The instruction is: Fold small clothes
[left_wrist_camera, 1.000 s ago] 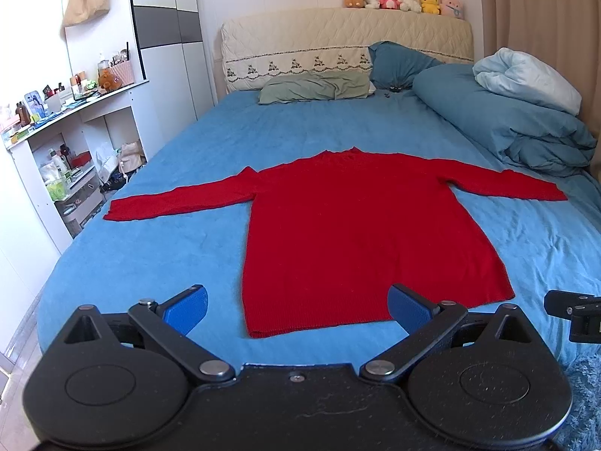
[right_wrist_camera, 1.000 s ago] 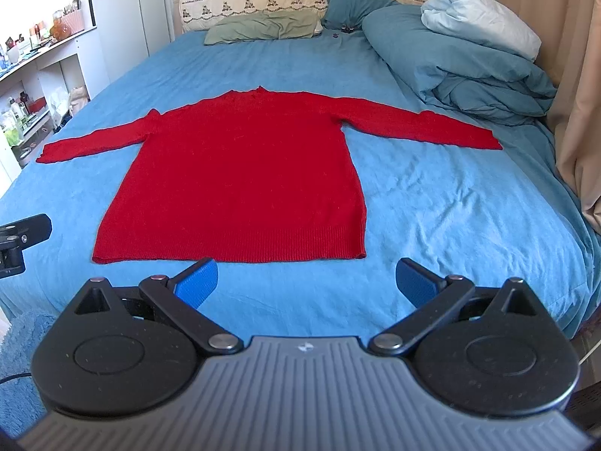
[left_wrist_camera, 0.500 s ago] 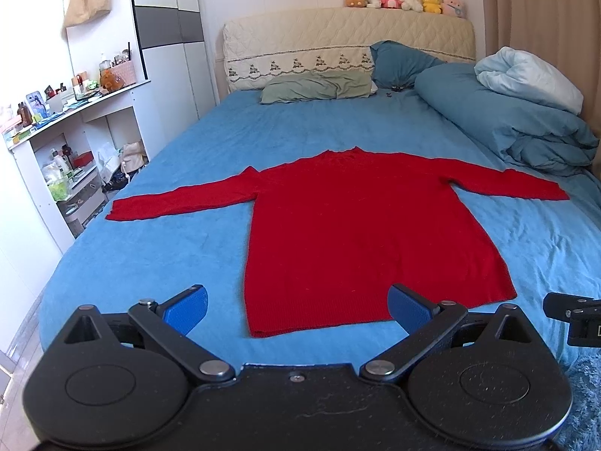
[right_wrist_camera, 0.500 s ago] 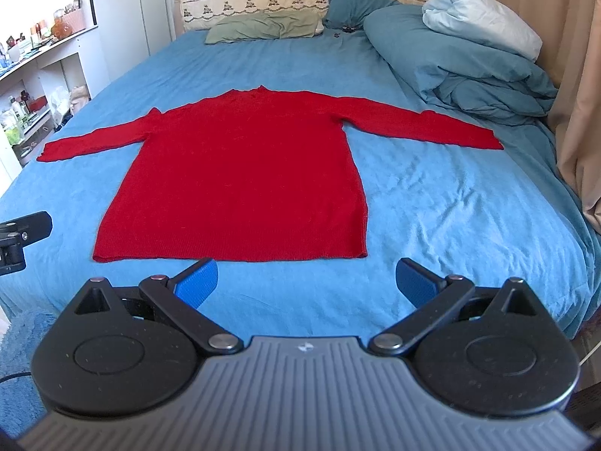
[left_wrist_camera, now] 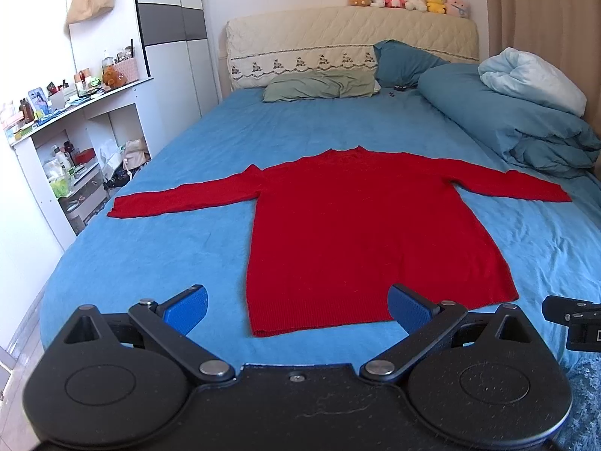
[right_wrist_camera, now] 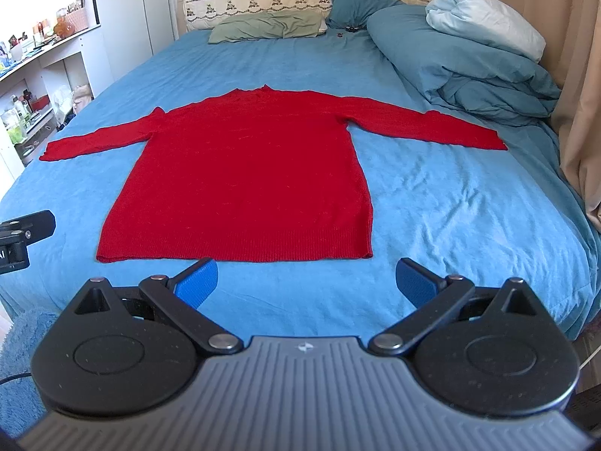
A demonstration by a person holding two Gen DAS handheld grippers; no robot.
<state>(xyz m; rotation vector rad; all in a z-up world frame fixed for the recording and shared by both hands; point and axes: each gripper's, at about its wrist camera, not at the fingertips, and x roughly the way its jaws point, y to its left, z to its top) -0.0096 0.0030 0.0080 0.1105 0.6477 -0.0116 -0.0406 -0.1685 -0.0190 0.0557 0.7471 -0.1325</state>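
A red knit sweater [left_wrist_camera: 360, 225] lies flat on the blue bed sheet [left_wrist_camera: 157, 248], collar toward the headboard, both sleeves spread out sideways. It also shows in the right wrist view [right_wrist_camera: 248, 173]. My left gripper [left_wrist_camera: 298, 308] is open and empty, hovering at the foot of the bed just short of the hem's left part. My right gripper [right_wrist_camera: 306, 282] is open and empty, just short of the hem's right part. Each gripper's edge shows in the other's view.
A piled blue duvet [left_wrist_camera: 526, 131] with a pale blanket lies at the right of the bed. Pillows [left_wrist_camera: 323, 86] lie by the quilted headboard, plush toys on top. White shelves [left_wrist_camera: 67, 143] stand left of the bed. A curtain [right_wrist_camera: 578, 75] hangs at the right.
Both views have shifted very slightly; the sweater sits a touch further right in the left wrist view. The sweater itself has not moved and both grippers stay open.
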